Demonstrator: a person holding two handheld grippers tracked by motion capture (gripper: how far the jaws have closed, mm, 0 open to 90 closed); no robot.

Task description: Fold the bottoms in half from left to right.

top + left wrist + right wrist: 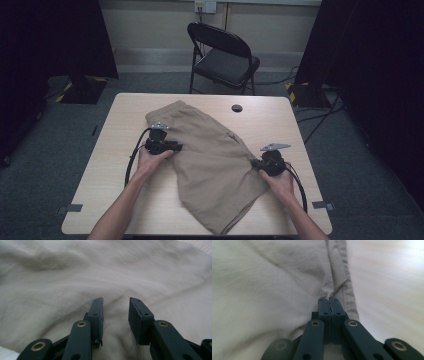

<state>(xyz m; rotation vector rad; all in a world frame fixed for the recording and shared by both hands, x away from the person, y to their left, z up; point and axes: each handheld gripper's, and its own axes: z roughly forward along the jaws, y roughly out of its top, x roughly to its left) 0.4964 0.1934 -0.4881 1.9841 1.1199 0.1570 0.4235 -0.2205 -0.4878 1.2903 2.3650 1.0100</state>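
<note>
Right gripper (329, 300) is clamped tight, jaws pressed together on the hemmed edge of the shorts (210, 160), a pinch of cloth caught at the tips. Left gripper (115, 307) stands part open, jaws over bunched fabric with nothing held; the cloth lies straight ahead at its twelve o'clock. In the high view the shorts run long from eleven o'clock down to five o'clock across the table (130, 105), the left gripper at their nine o'clock edge, the right at three o'clock. So the left one is the one yet to bite, I'd say. There is bare wood on both sides and at the far edge; the near hem sits close to the table's front edge.
</note>
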